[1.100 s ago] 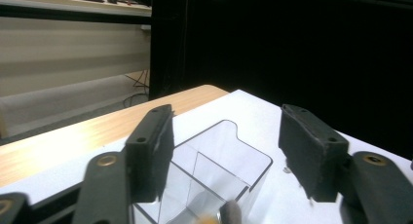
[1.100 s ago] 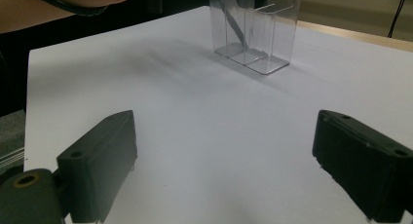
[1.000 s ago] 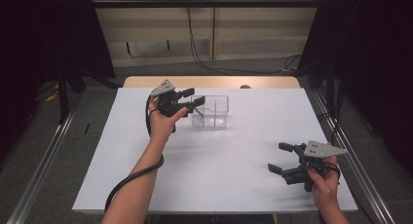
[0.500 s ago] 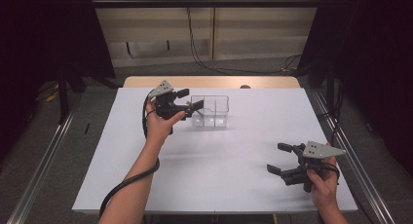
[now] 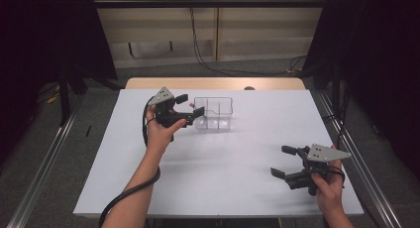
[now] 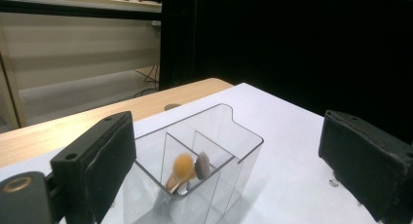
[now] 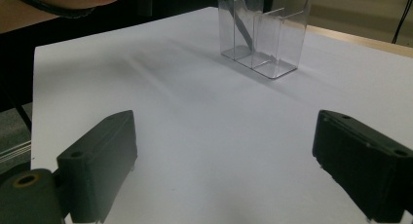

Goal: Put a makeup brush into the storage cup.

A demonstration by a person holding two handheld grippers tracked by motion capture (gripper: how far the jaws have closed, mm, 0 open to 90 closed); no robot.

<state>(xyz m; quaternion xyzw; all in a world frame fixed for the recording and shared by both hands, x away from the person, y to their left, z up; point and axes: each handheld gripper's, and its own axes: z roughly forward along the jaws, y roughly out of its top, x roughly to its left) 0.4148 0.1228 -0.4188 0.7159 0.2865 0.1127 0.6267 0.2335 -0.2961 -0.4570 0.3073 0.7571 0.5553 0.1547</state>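
Fingers (image 6: pixel 97 165) of the left gripper (image 5: pixel 184 110) have just been opening and now stand spread, nothing between them. Two makeup brushes (image 6: pixel 187 168) lean inside the clear organizer (image 5: pixel 214 113), upper centre of the high view. Right gripper (image 5: pixel 289 163), lower right, gapes empty. Risk: a careless withdrawal could clip the organizer's rim and topple it.

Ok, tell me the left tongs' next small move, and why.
Probably back the left tongs away from the clear organizer. Their jaws have just been opening, nothing sits between them, and two brushes already stand in its end compartment.
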